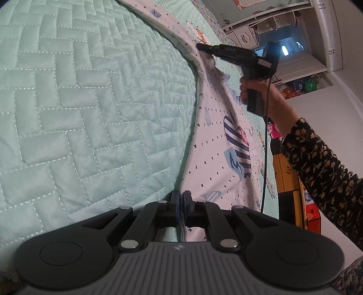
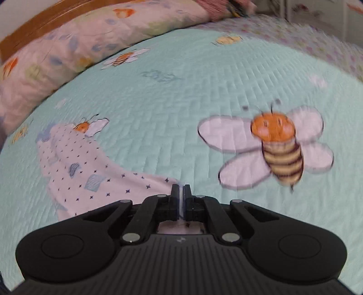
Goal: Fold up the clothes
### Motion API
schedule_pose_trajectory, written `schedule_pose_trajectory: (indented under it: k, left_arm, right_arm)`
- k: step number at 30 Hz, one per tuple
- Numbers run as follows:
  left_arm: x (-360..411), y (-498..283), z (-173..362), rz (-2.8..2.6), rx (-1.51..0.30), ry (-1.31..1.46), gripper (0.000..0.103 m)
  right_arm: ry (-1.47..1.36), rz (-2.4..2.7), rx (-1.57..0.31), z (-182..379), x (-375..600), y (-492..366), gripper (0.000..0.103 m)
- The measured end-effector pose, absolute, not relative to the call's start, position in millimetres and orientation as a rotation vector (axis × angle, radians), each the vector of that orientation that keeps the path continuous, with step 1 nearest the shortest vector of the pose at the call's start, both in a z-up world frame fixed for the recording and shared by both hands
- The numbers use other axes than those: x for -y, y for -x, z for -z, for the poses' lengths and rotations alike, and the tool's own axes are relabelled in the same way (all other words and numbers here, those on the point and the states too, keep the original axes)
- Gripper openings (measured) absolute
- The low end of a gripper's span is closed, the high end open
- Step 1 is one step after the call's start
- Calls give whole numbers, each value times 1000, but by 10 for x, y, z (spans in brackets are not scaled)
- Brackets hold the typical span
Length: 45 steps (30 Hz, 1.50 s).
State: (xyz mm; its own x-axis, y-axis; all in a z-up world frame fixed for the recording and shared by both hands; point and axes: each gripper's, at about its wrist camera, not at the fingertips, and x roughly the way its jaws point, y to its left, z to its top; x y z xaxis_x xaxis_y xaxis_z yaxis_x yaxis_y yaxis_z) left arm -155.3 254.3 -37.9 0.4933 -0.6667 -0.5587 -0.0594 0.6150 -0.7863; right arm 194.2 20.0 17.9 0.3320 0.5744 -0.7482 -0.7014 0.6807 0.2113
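Observation:
A white garment (image 1: 217,145) printed with small dark stars and blue striped patches lies stretched over a mint quilted bedspread (image 1: 90,102). My left gripper (image 1: 181,197) is shut on its near edge. My right gripper (image 1: 200,47), seen from the left wrist view, pinches the garment's far edge, held by a hand in a floral sleeve. In the right wrist view my right gripper (image 2: 181,190) is shut on the garment (image 2: 90,172), which trails to the left across the bedspread (image 2: 170,102).
A large bee picture (image 2: 274,145) is printed on the bedspread to the right. A floral pillow (image 2: 68,45) lies along the wooden headboard (image 2: 45,20). White shelves (image 1: 283,29) and a yellow cabinet (image 1: 288,179) stand beyond the bed.

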Motion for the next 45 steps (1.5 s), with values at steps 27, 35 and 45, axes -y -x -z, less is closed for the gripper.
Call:
schedule_pose_trajectory:
  k: [27,35,45]
  left_arm:
    - [-2544,1552,296,433,-941,886,21]
    - [-2546,1559,312,397,-944,905,17]
    - [-2564,1590,346,341,-948,934,13]
  right_arm:
    - [-583,-745,-948,29,-344,-1833,19]
    - [-389,-759,-970,27,-486,-1660,13]
    - [-641,-740,-865,13,388,-566,33]
